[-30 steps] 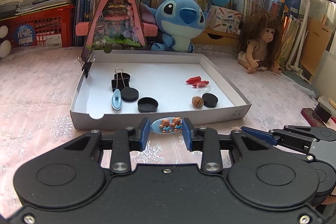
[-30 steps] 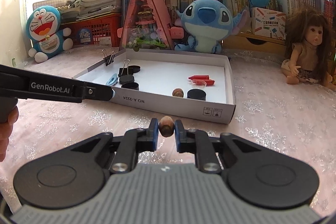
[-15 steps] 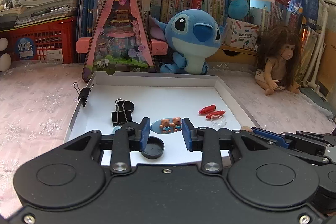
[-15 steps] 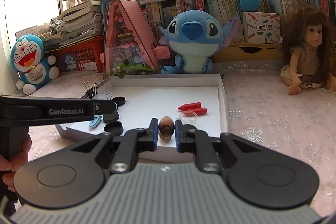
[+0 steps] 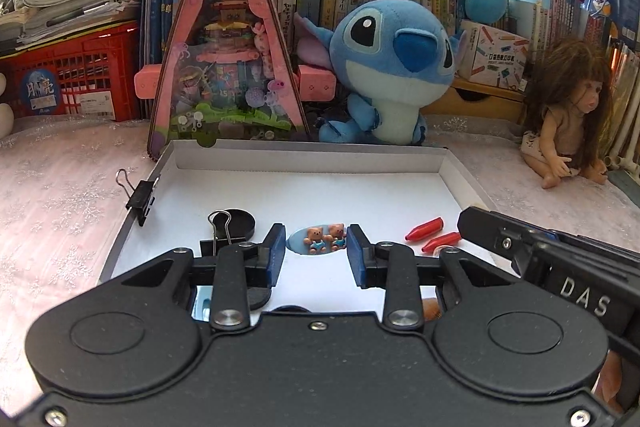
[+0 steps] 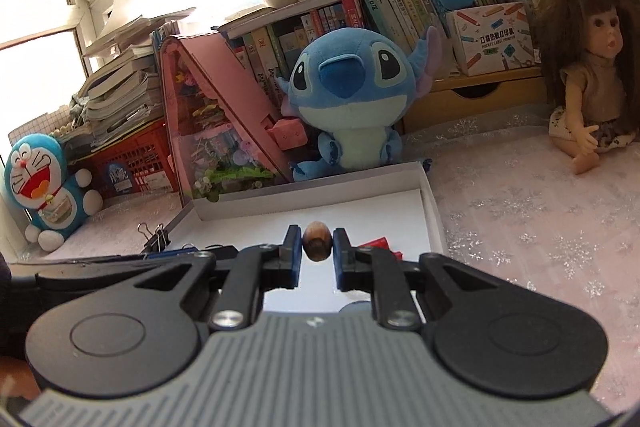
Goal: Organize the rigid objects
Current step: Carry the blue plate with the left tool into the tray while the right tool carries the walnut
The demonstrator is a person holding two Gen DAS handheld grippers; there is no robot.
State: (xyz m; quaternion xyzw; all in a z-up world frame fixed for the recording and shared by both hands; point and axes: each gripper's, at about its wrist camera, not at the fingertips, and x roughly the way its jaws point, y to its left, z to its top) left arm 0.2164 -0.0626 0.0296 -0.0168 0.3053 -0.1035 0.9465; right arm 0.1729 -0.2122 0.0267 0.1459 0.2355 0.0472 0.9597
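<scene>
Moved: both grippers have been carried forward from the lace cloth to a place over the white tray [image 5: 308, 157]; a second ago its near wall lay ahead of the jaws, and now it is hidden under them.
Left gripper [image 5: 317, 249]: jaws clamped on the bear clip [image 5: 322, 242], which is held flat between the blue pads, above the tray floor.
Bear clip: a pale blue oval carrying two small brown bears in blue clothes.
Right gripper [image 6: 317, 246]: jaws clamped on the acorn [image 6: 317, 245], held over the tray floor.
Acorn: a brown nut, paler and smooth on top, darker and rough below.
Left of the left jaws: a black binder clip [image 5: 222, 241] and a black cap [image 5: 240, 221]; another binder clip [image 5: 140, 195] is fixed on the tray's wall.
Right of the left jaws: two red pieces [image 5: 434, 233], partly covered by the right gripper's black finger.
Hidden: whatever lies under both gripper bodies; only slivers are seen through the gaps, too small to be made out.
</scene>
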